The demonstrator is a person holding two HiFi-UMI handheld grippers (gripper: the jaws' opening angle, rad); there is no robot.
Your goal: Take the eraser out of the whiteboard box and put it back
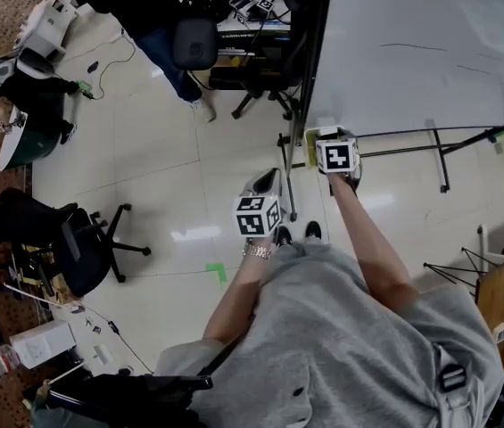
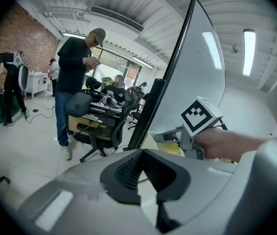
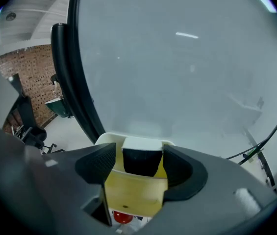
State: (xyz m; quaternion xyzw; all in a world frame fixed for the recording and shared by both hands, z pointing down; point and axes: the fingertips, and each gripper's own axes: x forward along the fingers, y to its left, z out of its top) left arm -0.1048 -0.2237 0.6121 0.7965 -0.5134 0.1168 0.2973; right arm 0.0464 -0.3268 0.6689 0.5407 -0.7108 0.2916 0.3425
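The eraser (image 3: 142, 161), black with a white top, stands upright in the pale yellow whiteboard box (image 3: 136, 196) at the lower edge of the whiteboard (image 3: 177, 58). My right gripper (image 3: 139, 164) is open, one pad on each side of the eraser with a narrow gap on the left. In the head view the right gripper (image 1: 336, 154) is at the box (image 1: 310, 135), on the board's lower left corner. My left gripper (image 1: 260, 205) hovers just left of it, away from the board. Its jaws (image 2: 143, 173) meet with nothing between them. The left gripper view shows the right gripper (image 2: 197, 124) over the box (image 2: 165, 143).
The whiteboard's stand legs (image 1: 439, 154) spread over the tiled floor. A person (image 2: 74, 77) stands beside an office chair (image 1: 194, 45) and a cluttered desk beyond the board. Another black chair (image 1: 82, 243) is at the left. A red round thing (image 3: 122, 217) shows under the box.
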